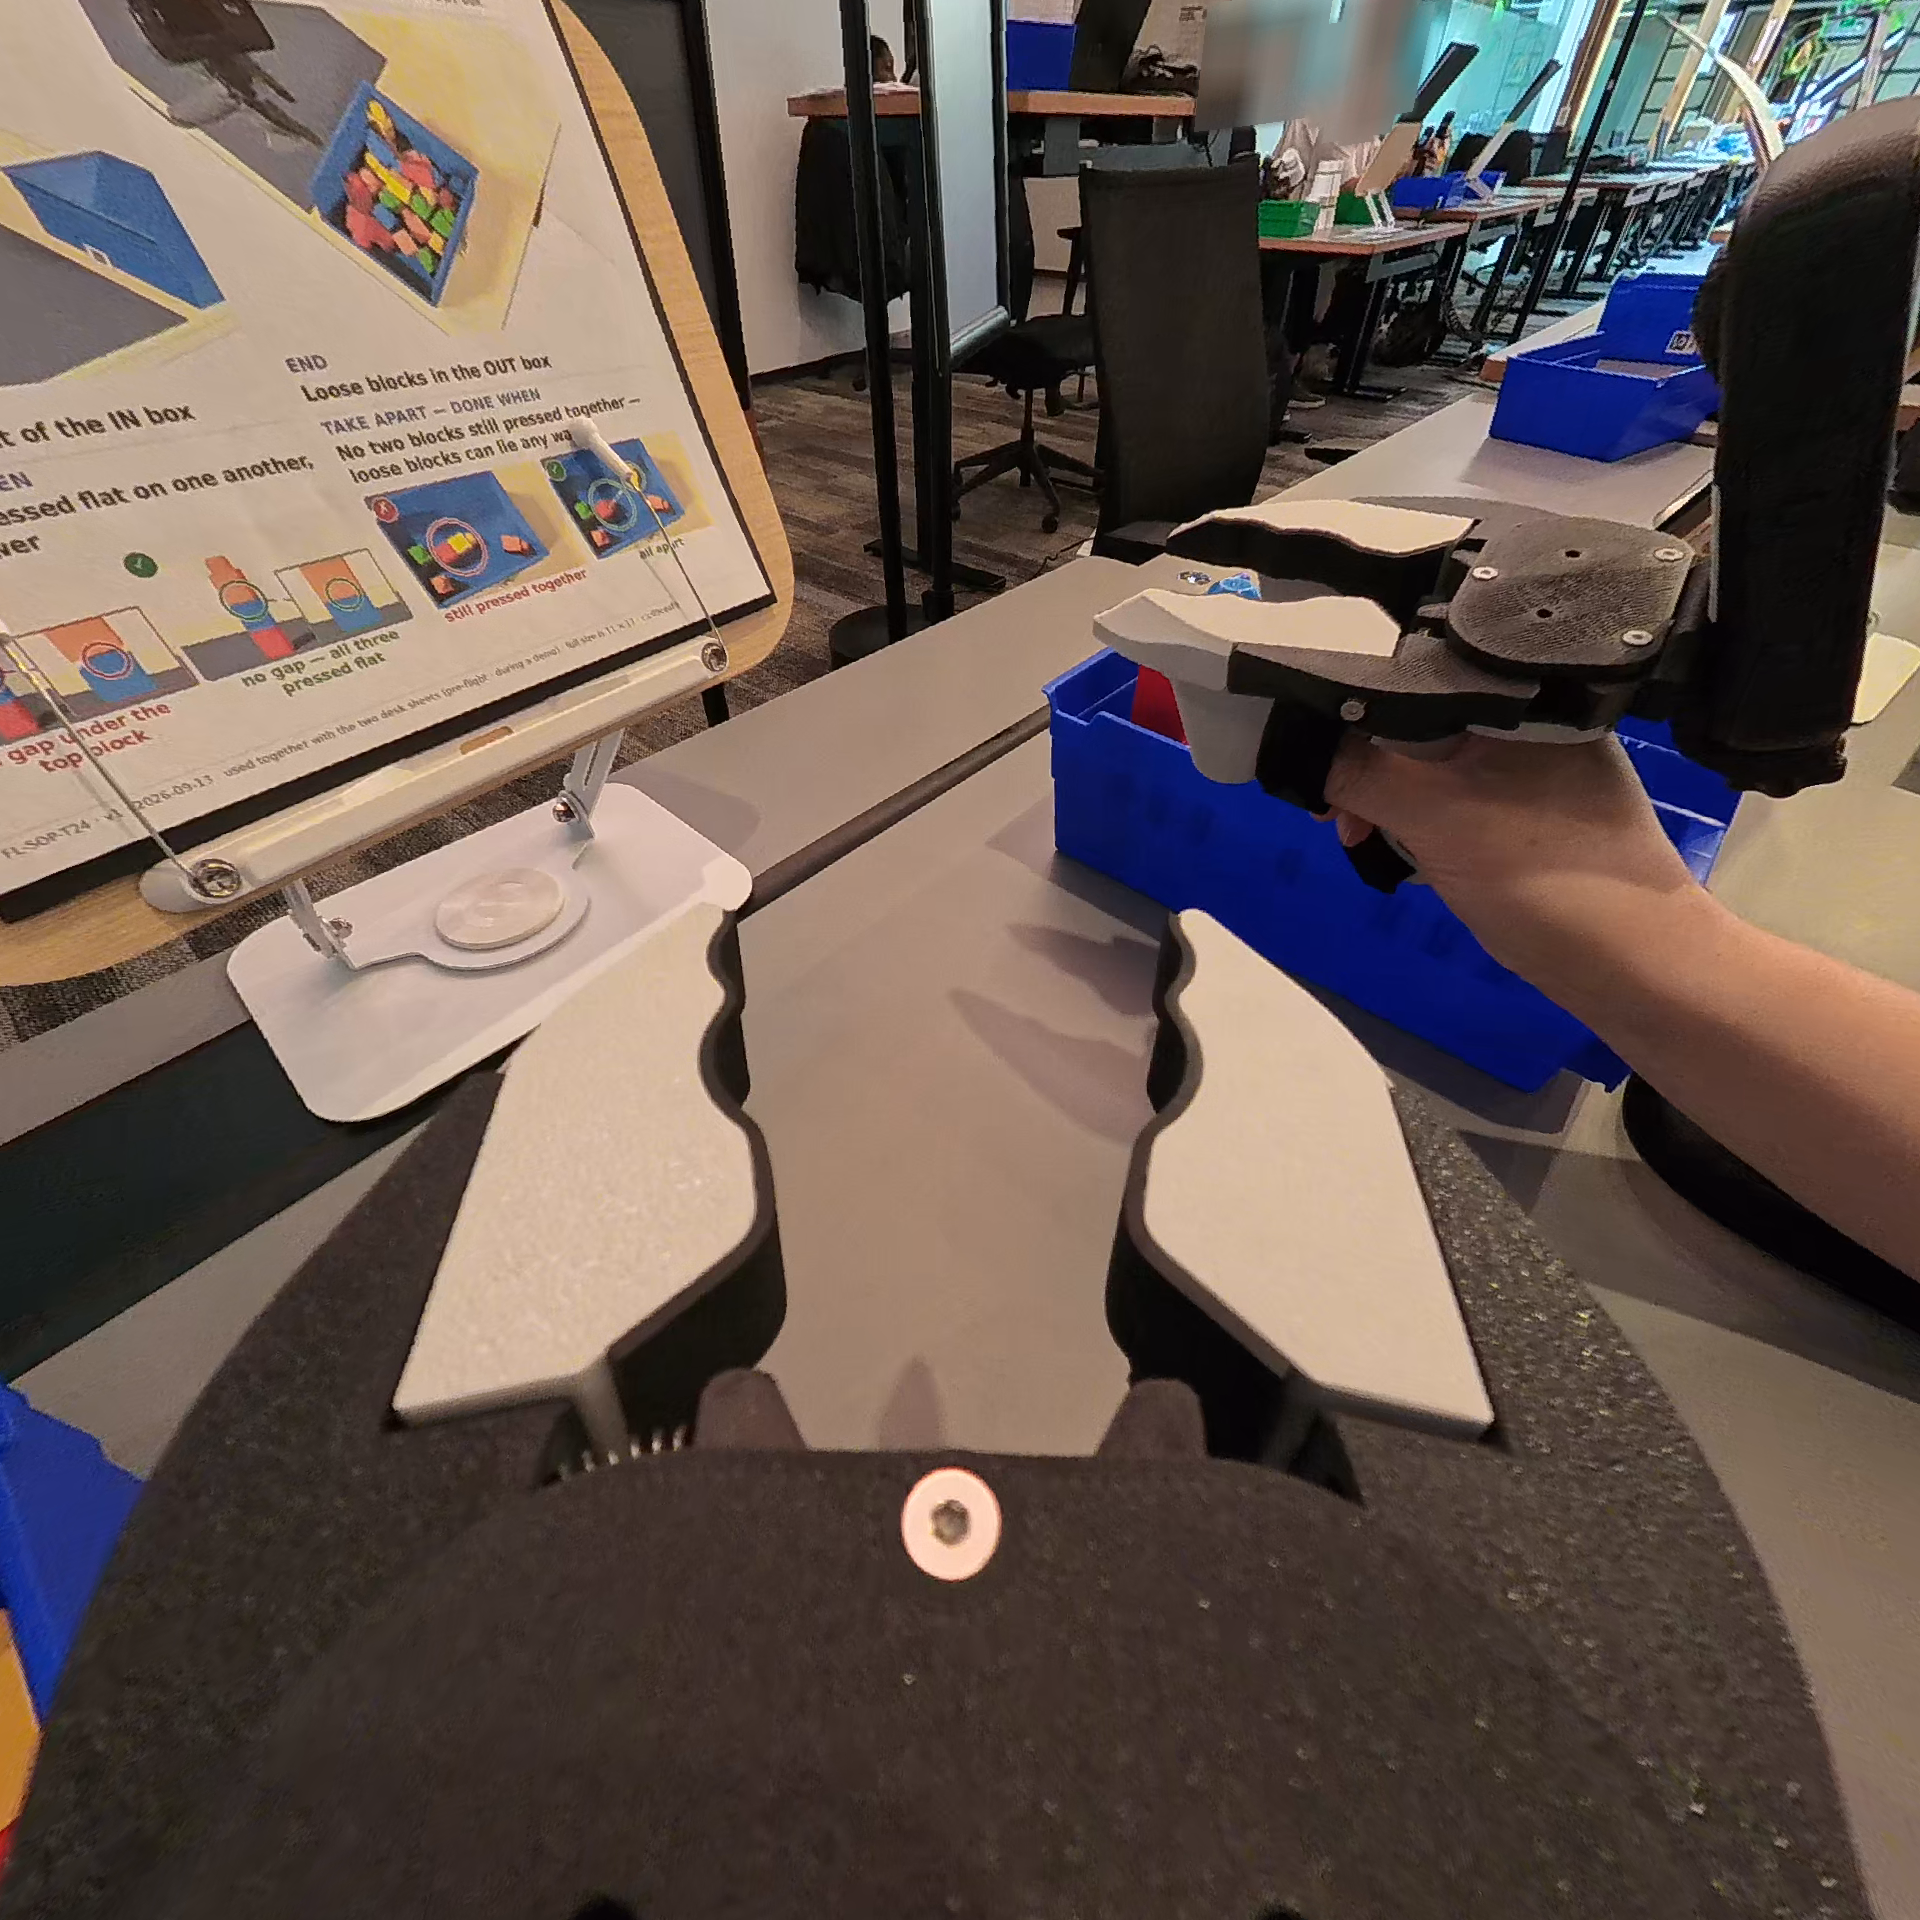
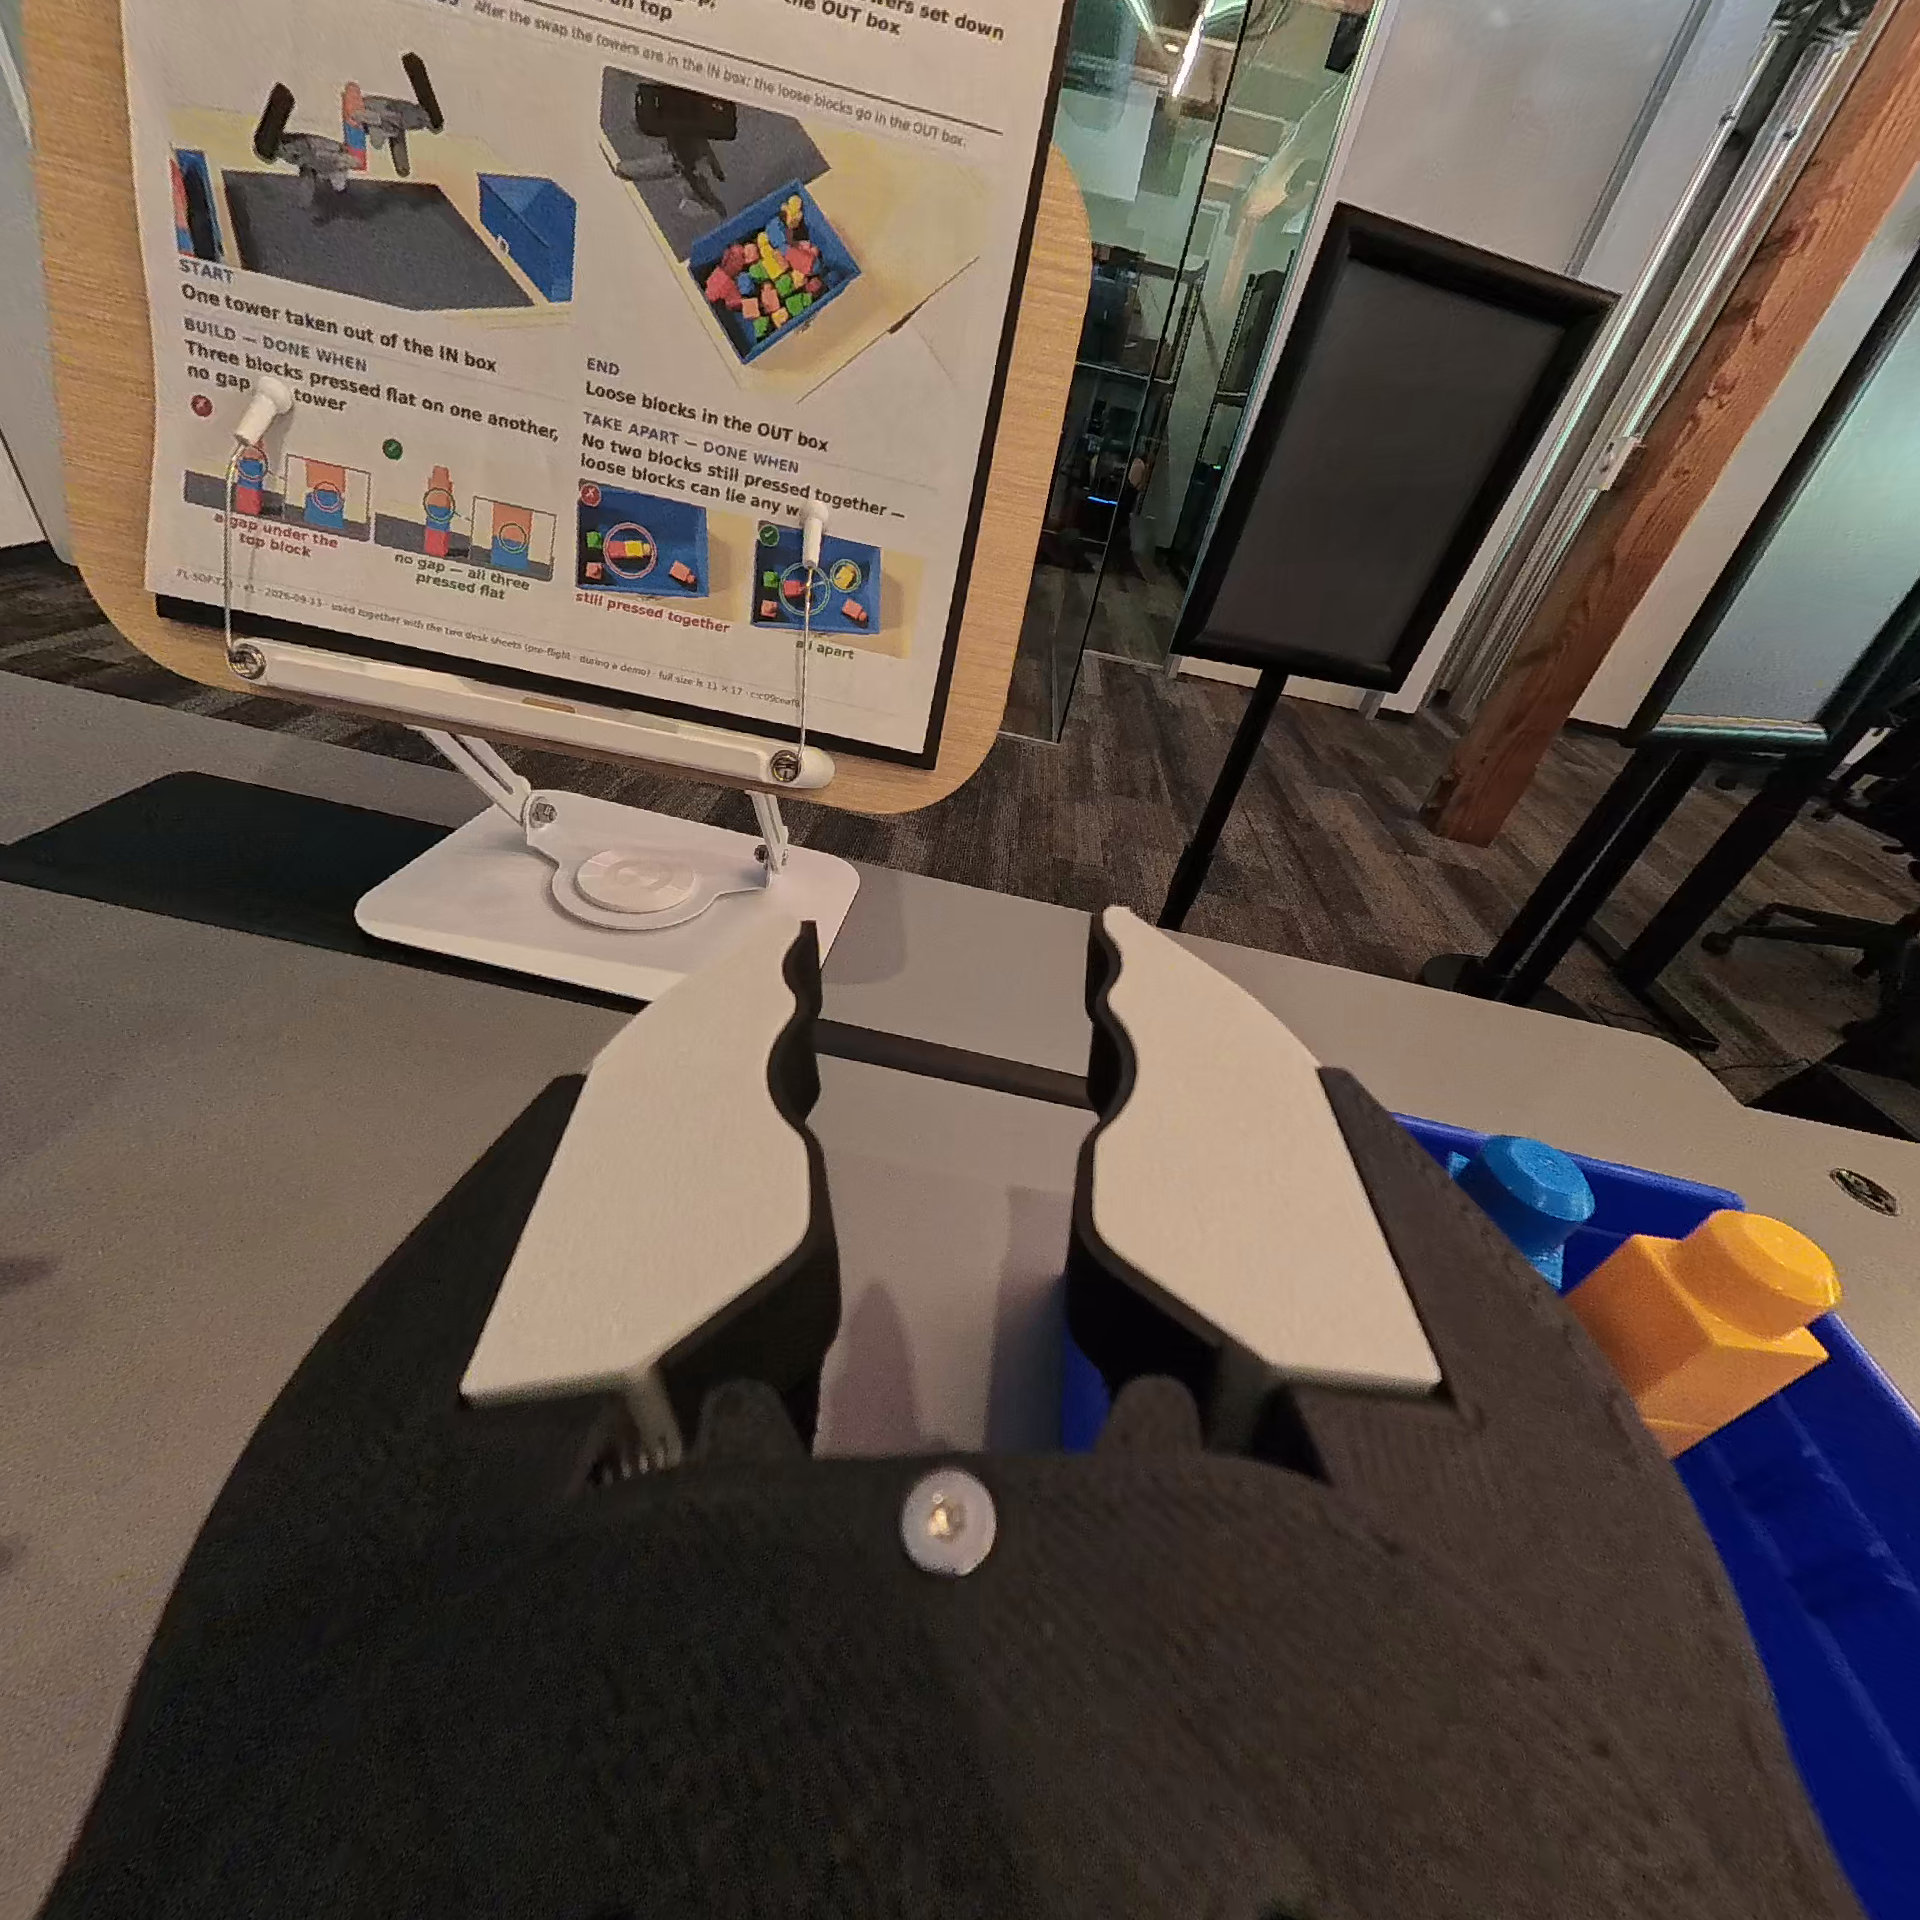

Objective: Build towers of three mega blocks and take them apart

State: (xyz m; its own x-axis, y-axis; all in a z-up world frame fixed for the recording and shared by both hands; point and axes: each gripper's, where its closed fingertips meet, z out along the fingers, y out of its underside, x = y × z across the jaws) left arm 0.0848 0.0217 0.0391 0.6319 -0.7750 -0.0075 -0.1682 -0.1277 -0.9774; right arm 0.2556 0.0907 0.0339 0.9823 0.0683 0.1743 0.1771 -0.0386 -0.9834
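Blue bin (image 1: 1299, 873) is still holding the blocks (image 2: 1704, 1320), stacked or loose I cannot tell, while the right gripper (image 1: 1153, 582) is hovering over it part open and the left gripper (image 1: 951, 997) is waiting wide over bare mat (image 1: 935, 1195), both empty, nothing built.

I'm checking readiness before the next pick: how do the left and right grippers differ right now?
The left gripper stands with its jaws spread wider than the right gripper. The left gripper hangs over the bare grey mat; the right gripper sits at the blue bin holding an orange block and a blue block. Both are open with nothing between the fingers.
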